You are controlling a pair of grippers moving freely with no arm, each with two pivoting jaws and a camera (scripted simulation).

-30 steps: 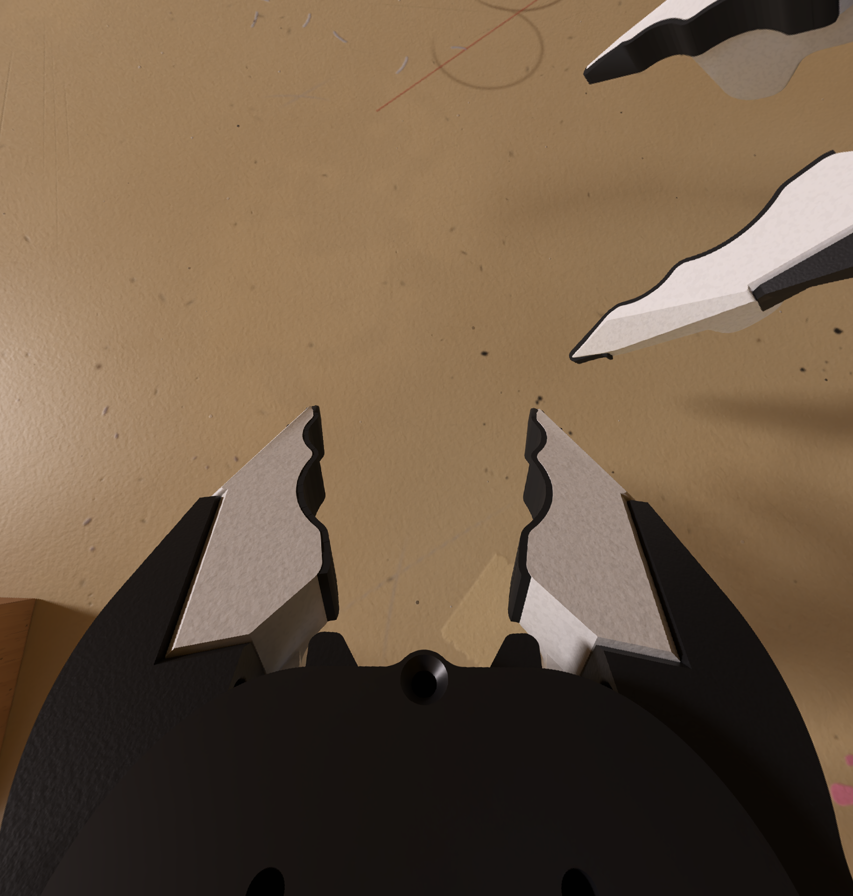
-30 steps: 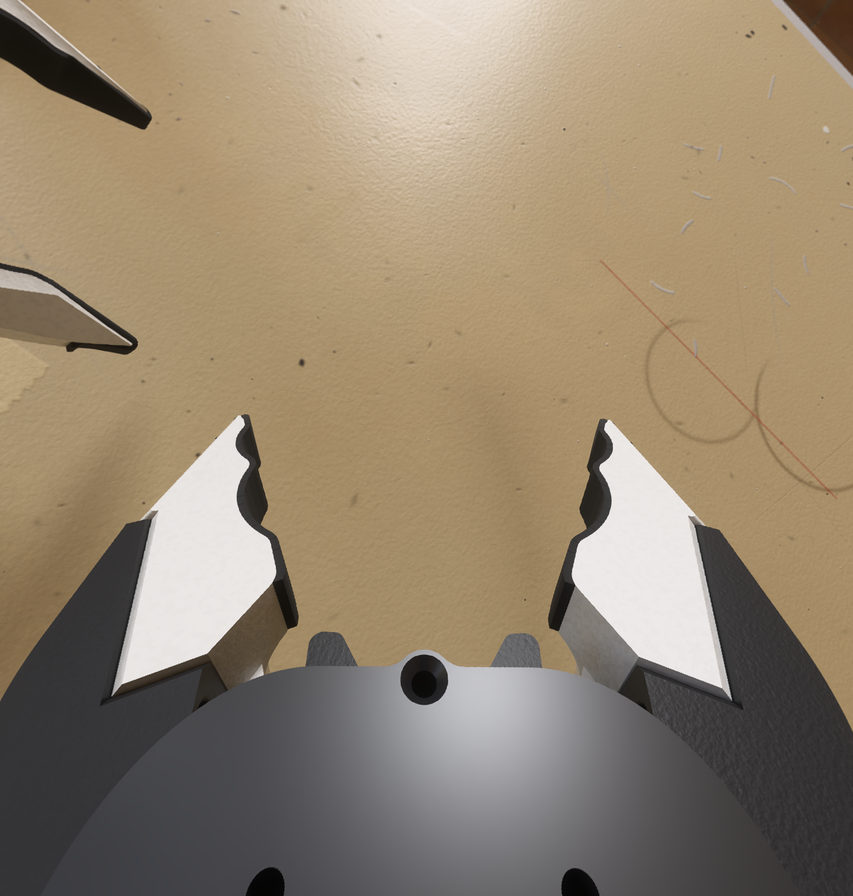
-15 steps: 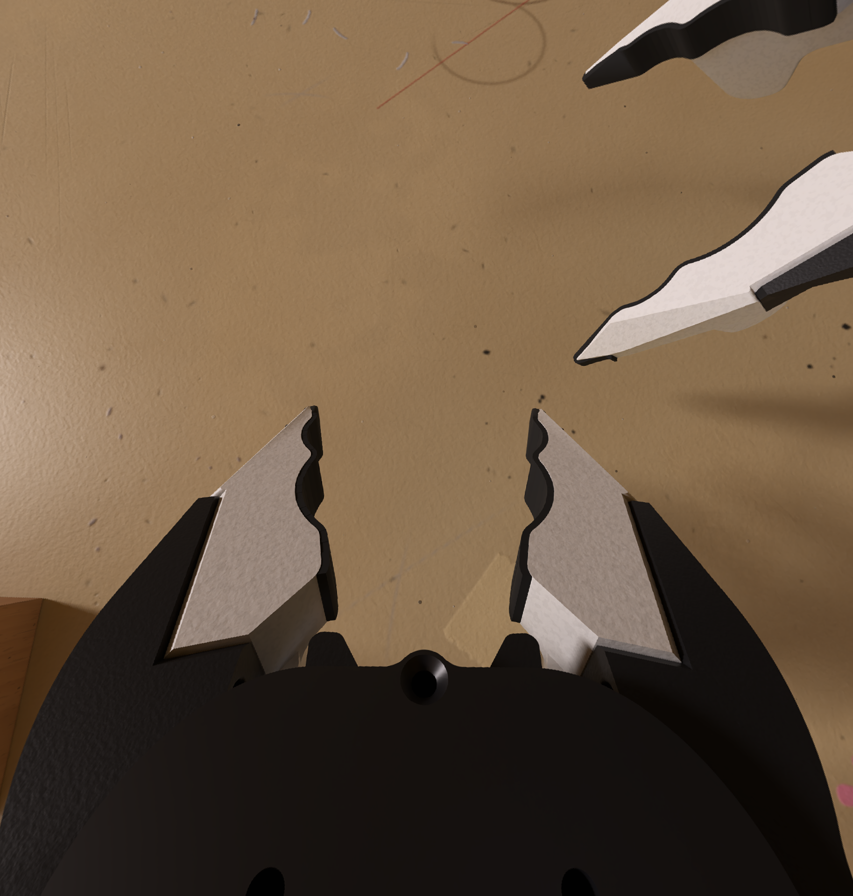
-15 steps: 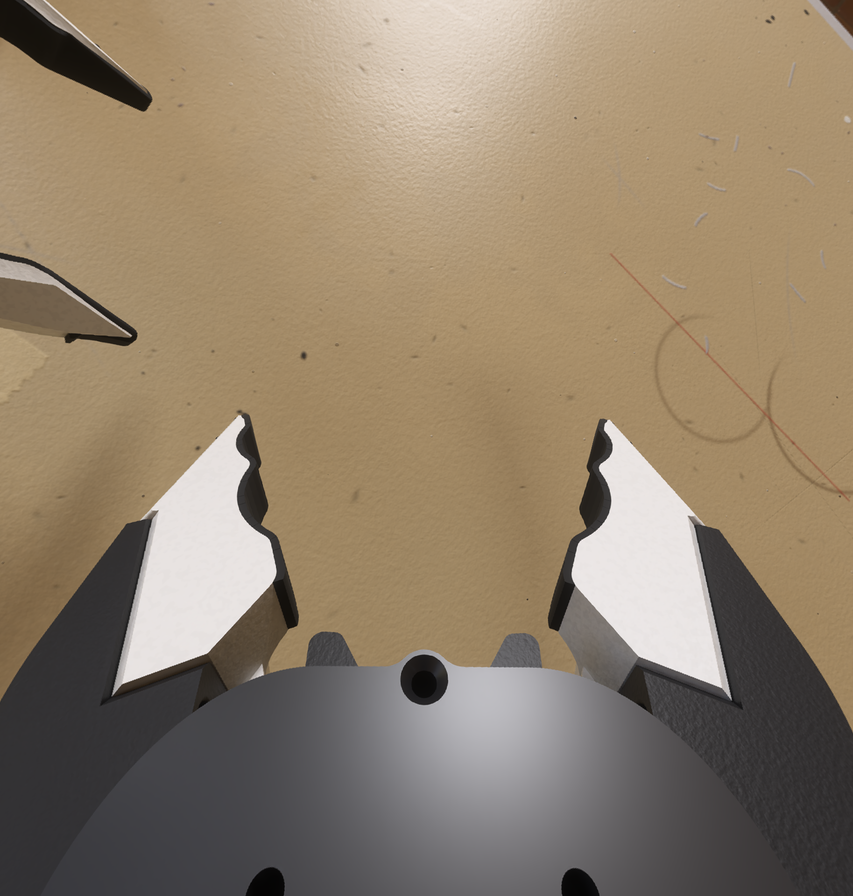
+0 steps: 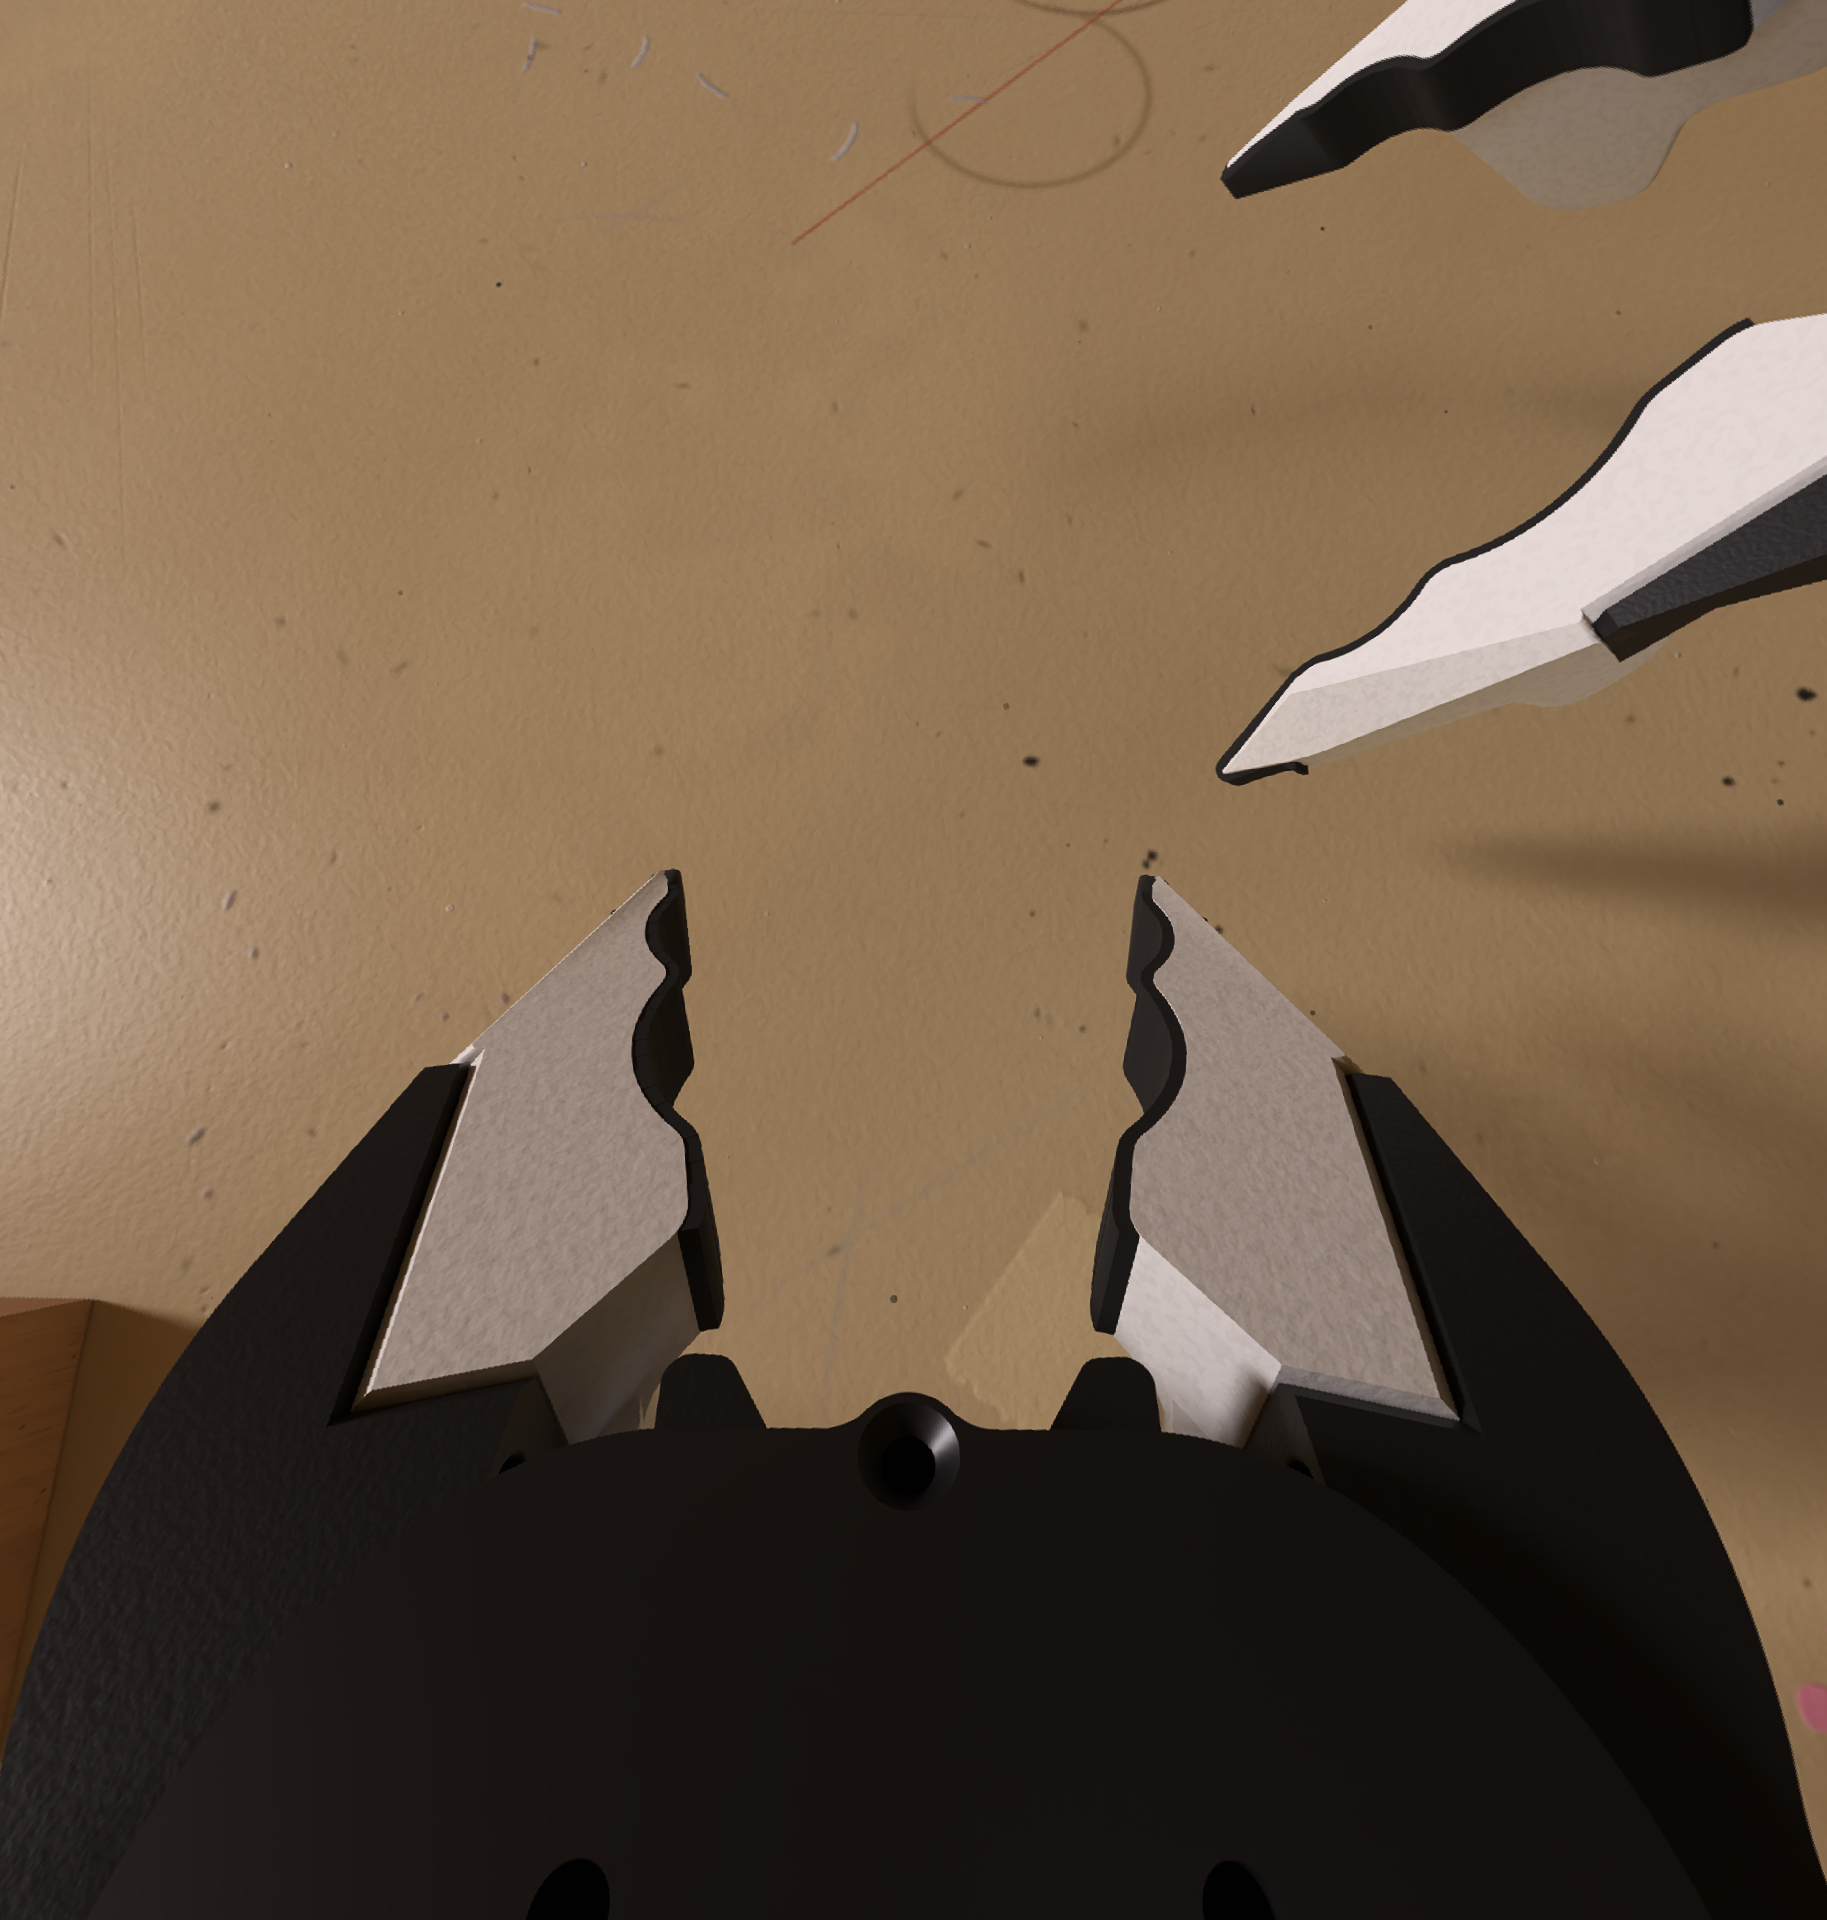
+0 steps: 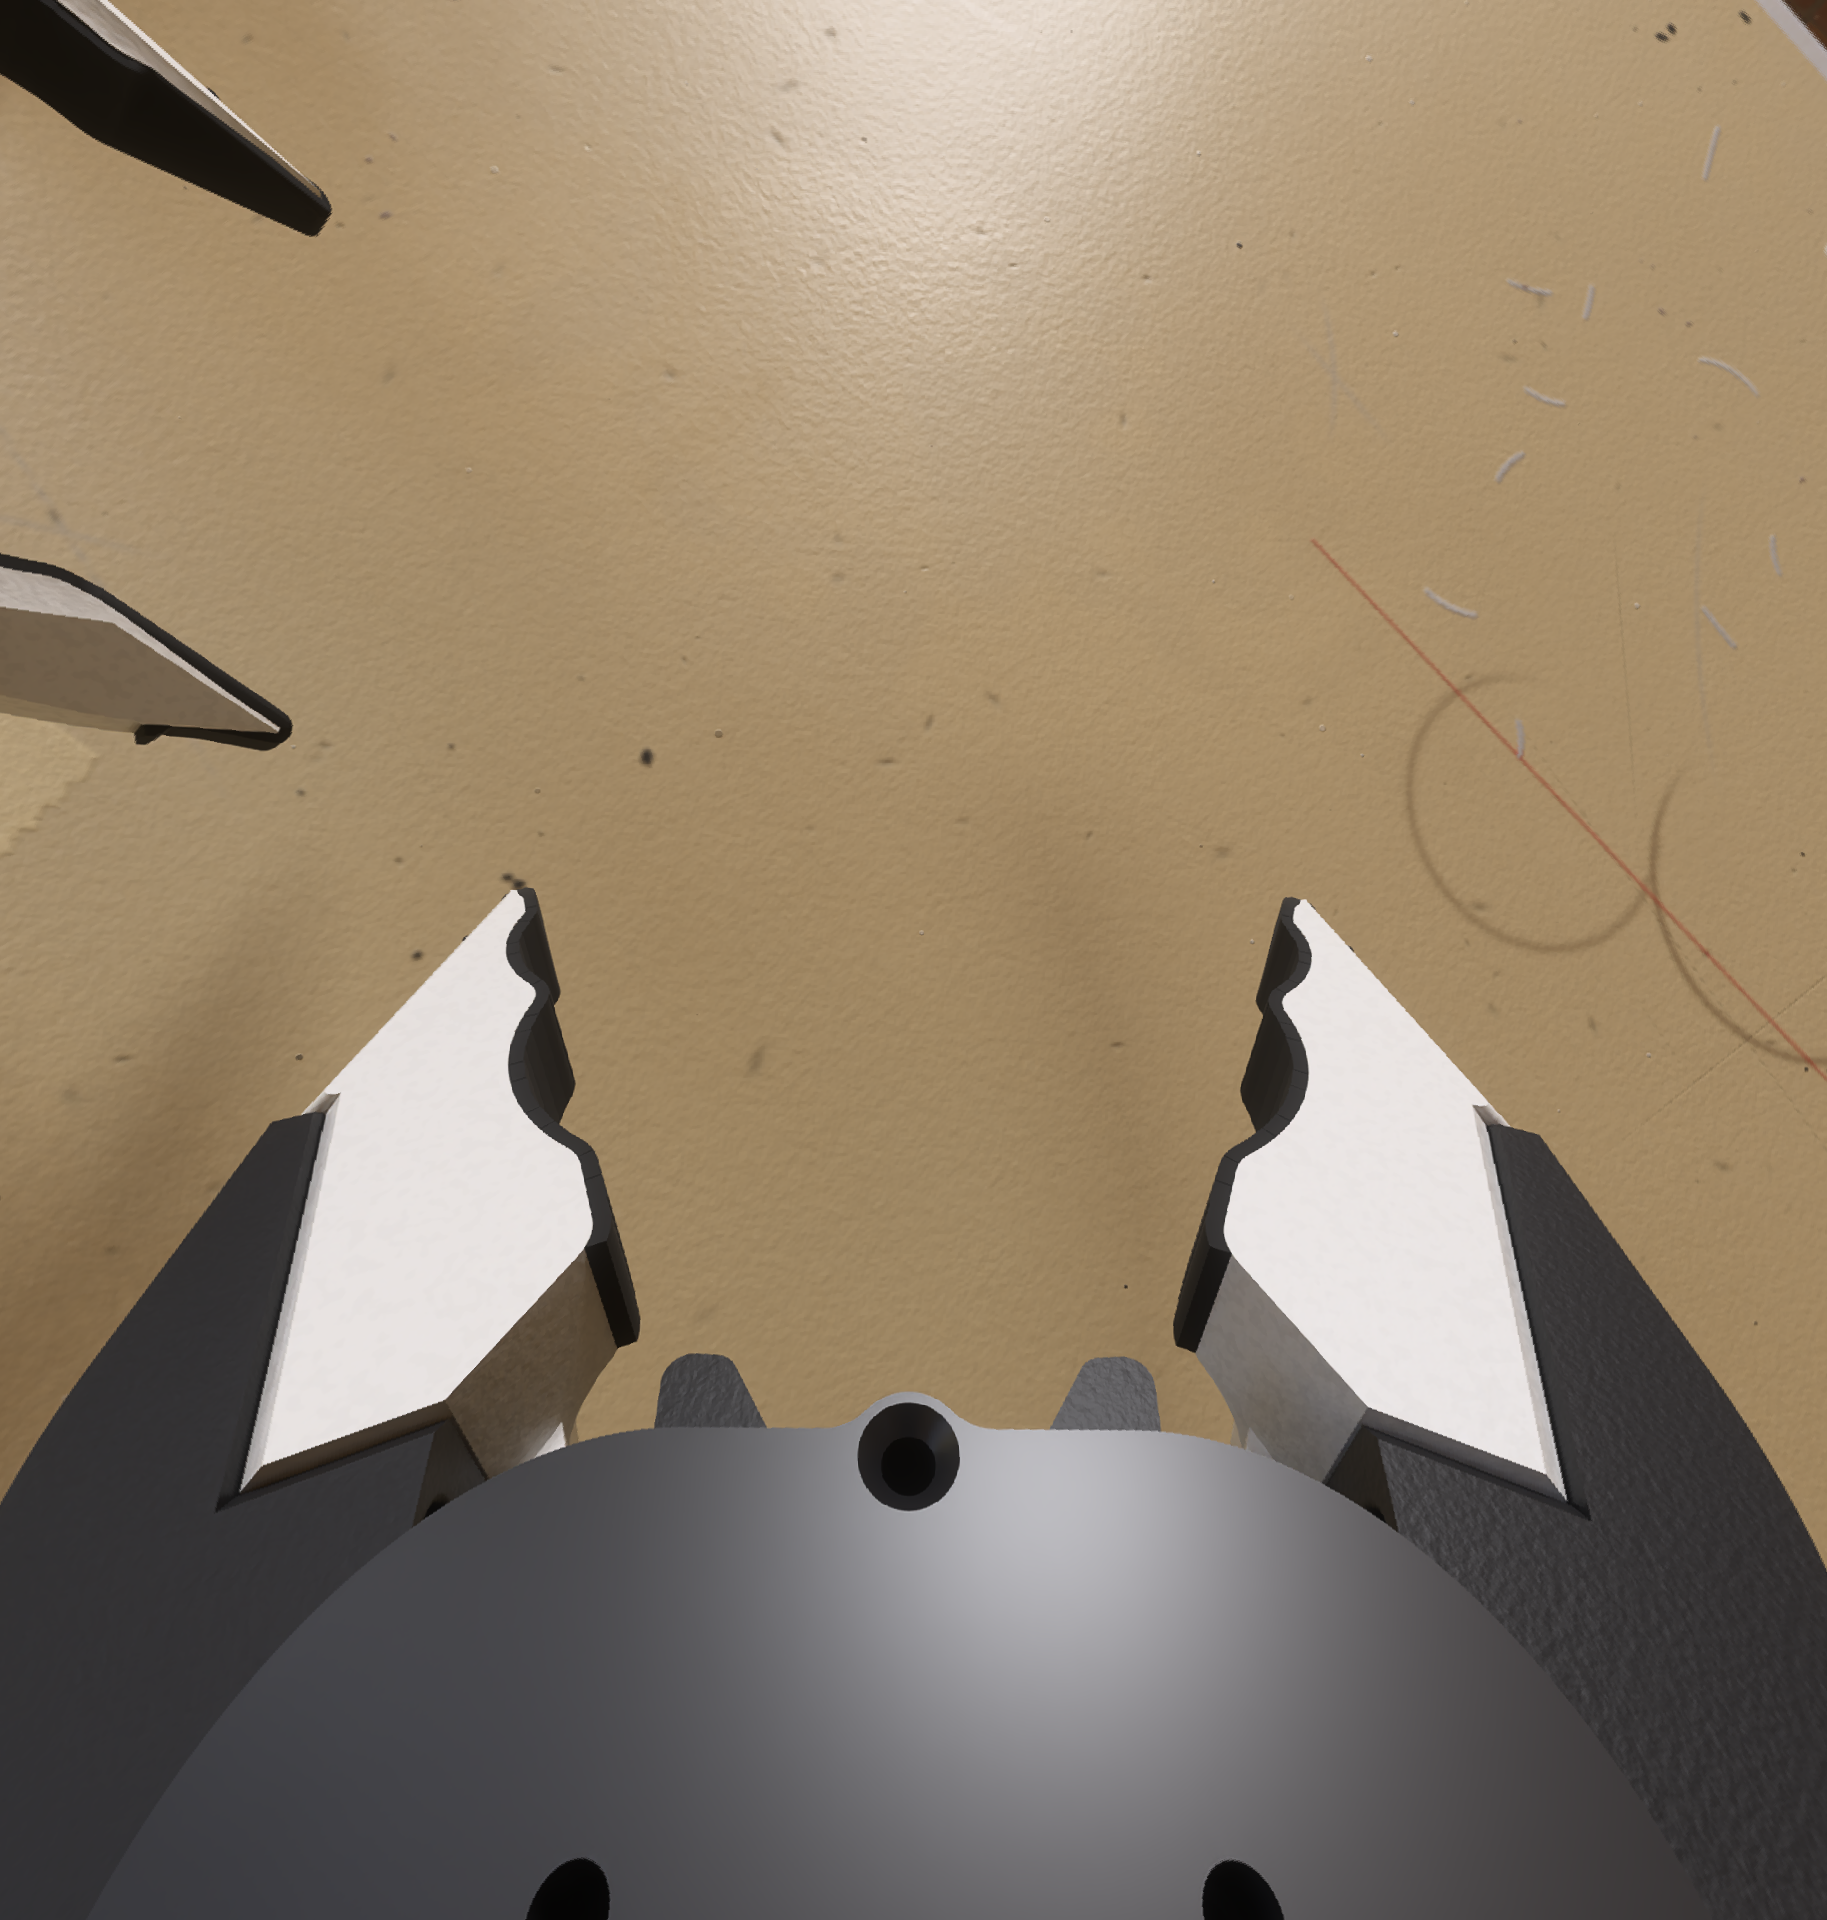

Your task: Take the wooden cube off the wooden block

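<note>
- Little has shifted since a second ago: the brown wooden piece (image 5: 10,1496) shows slightly more at the left wrist view's lower-left edge, and the ring marks (image 6: 1511,810) on the tan table (image 6: 888,468) have slid a bit.
- Whether that wooden piece is cube or block, I cannot tell; it sits just beside the left gripper (image 5: 907,878), on its left.
- Left gripper's fingers are parted, gripping nothing.
- Right gripper (image 6: 907,896) is spread wider, likewise empty, near the left gripper.
</note>
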